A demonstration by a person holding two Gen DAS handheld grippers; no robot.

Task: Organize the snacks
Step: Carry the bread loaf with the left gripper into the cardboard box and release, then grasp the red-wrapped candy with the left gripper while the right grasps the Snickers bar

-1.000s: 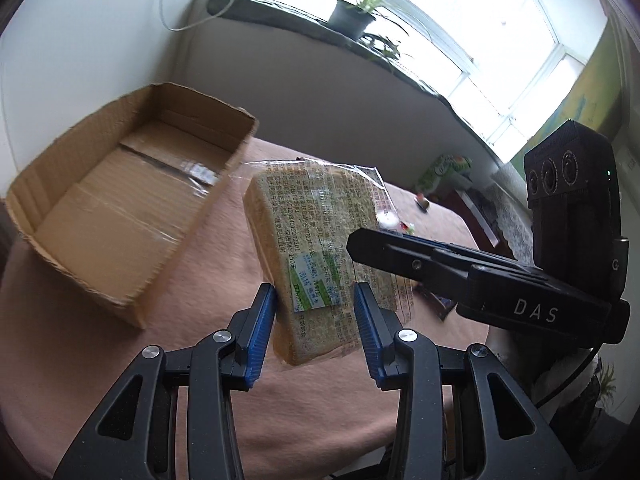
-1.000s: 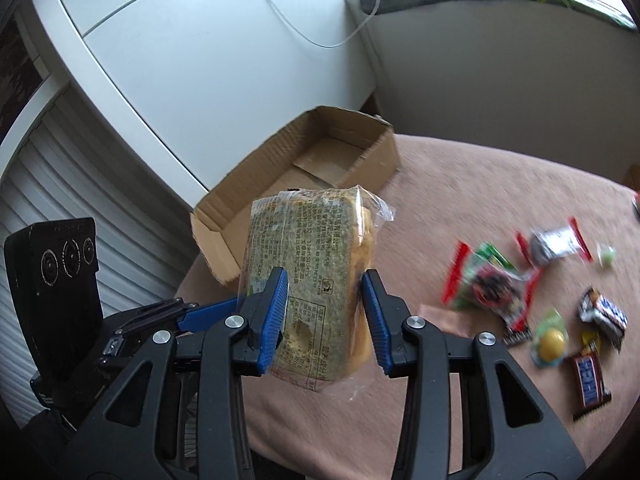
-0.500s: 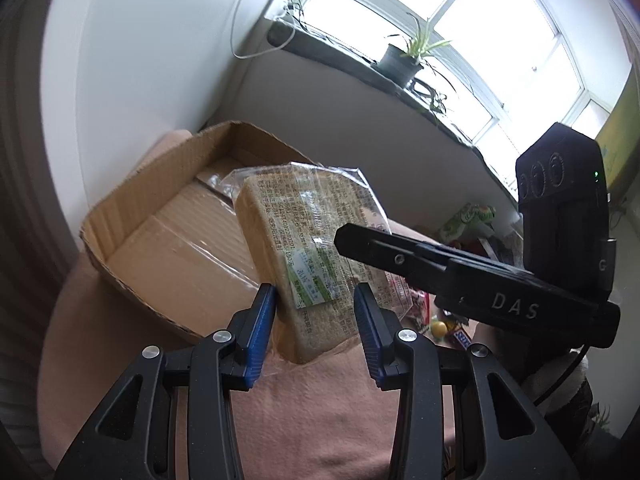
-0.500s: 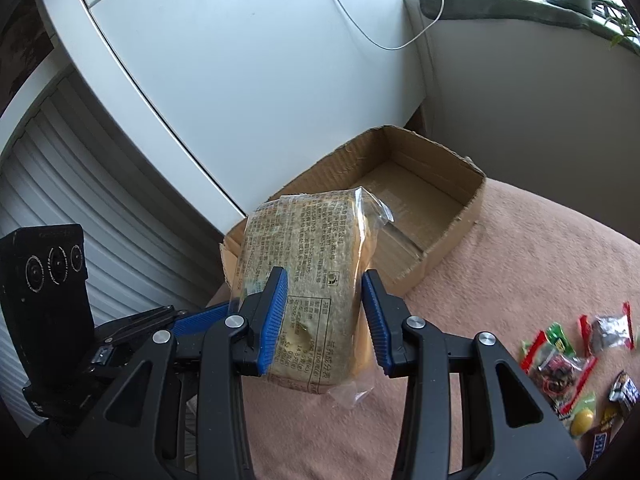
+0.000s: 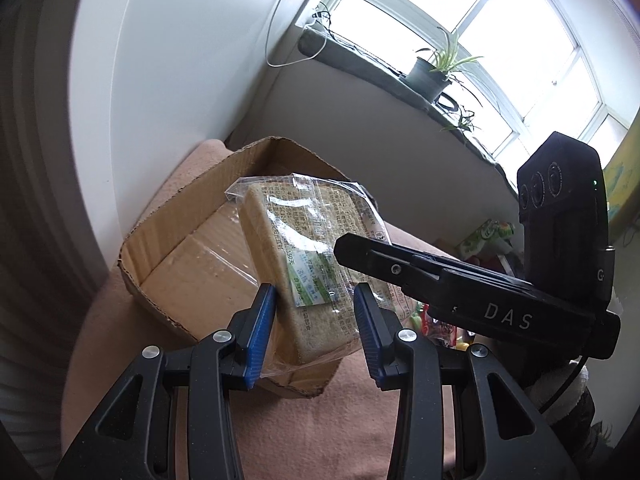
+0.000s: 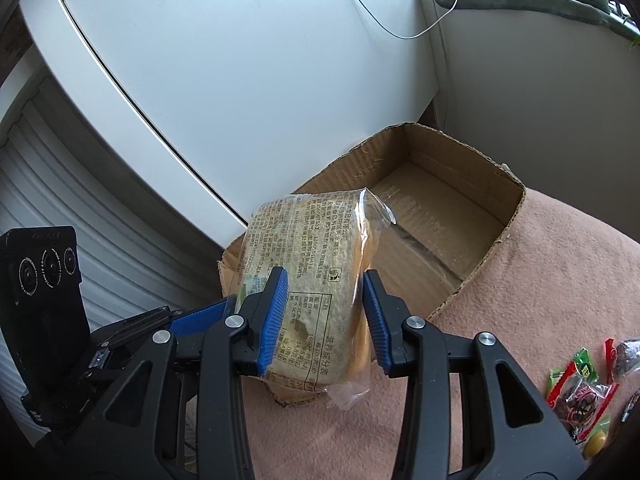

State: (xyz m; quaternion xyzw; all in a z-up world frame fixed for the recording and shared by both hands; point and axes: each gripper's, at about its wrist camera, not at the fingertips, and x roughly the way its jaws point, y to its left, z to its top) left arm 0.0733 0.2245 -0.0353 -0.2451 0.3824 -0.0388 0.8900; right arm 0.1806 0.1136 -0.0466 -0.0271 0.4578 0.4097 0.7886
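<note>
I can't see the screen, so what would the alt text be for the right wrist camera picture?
A bagged bread loaf is gripped between the blue pads of the right gripper, held up over the near end of an open cardboard box on a pink tablecloth. The left gripper grips the bag from the left, and small snack packets lie at lower right.

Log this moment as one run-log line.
step: bread to box | left gripper: shut on bread pack | right gripper: shut on bread pack | position: over cardboard box | loose snacks: on table
</note>
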